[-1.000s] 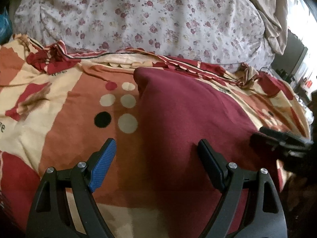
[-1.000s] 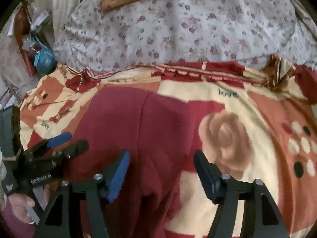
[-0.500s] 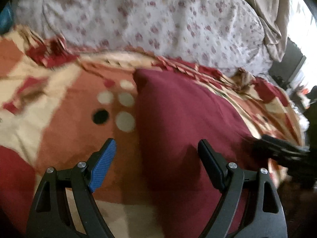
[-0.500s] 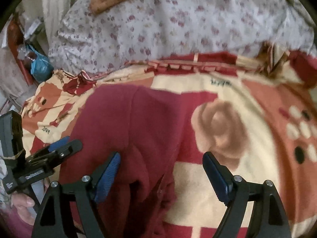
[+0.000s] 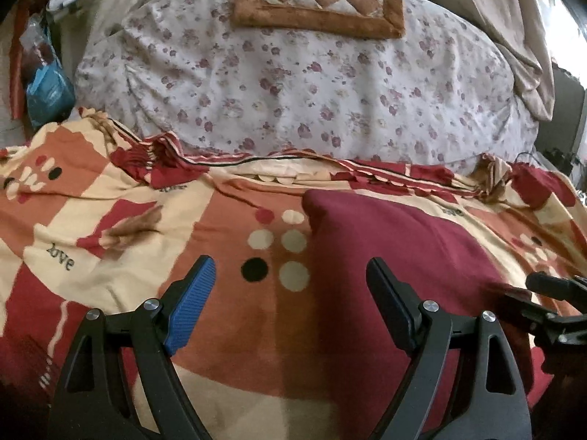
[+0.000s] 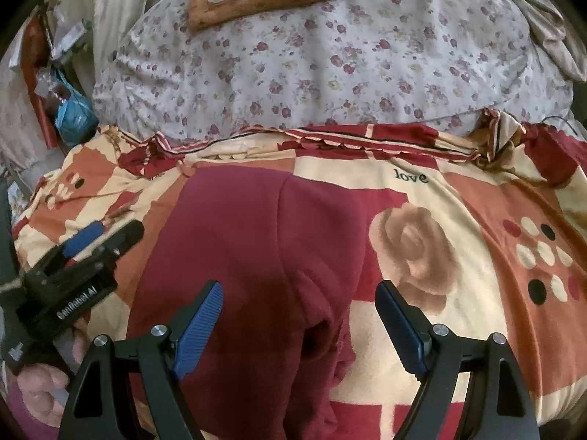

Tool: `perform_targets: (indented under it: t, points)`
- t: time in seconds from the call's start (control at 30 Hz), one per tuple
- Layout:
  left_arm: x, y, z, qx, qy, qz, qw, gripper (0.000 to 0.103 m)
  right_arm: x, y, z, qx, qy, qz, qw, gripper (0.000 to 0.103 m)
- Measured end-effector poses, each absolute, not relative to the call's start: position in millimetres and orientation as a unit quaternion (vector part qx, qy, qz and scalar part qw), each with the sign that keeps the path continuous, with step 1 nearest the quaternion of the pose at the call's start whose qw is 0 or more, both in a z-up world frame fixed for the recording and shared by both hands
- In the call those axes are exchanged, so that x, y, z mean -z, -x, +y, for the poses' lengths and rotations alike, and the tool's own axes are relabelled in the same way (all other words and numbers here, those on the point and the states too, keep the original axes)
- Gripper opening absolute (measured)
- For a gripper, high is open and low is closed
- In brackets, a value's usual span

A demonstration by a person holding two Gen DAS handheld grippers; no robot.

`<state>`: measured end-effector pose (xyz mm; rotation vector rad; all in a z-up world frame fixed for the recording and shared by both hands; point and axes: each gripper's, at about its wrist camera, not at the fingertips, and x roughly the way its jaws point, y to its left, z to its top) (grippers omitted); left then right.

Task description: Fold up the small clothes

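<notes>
You face a bed spread with a patterned red-and-cream blanket (image 5: 110,242). At its far edge lies a floral pillow (image 5: 293,84), topped by a brown quilted cushion (image 5: 319,3). Beige curtain (image 5: 513,29) hangs right, daylight beside it.

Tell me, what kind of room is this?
Most likely a bedroom: a patterned blanket covers a bed, a big floral-covered quilt or pillow lies behind it, and a dark red garment is spread on top.
</notes>
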<state>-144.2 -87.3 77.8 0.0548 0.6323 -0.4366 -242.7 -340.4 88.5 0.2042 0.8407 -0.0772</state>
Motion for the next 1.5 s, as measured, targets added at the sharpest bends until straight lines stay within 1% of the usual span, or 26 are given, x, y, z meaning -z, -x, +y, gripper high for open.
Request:
perform_targets:
  t: [0.2,0.47,0.8,1.5]
  points:
    - [-82,154,-90,0.211,-0.058,0.279,0.935,0.084,-90,247,-333,0.053,-0.077,0.397,0.913,0.083]
    - [-84,156,-91,0.219,-0.068,0.283,0.931,0.084,-88,250,-330,0.063,-0.06,0.392,0.916,0.086]
    - [-78,150,-93,0.219,-0.064,0.301,0.926,0.084,-79,246,-331,0.06,-0.07,0.402,0.911,0.086]
    - [-74,148,-92,0.215,-0.063,0.306,0.925,0.084,-73,244,-331,0.061,-0.079,0.405,0.909,0.086]
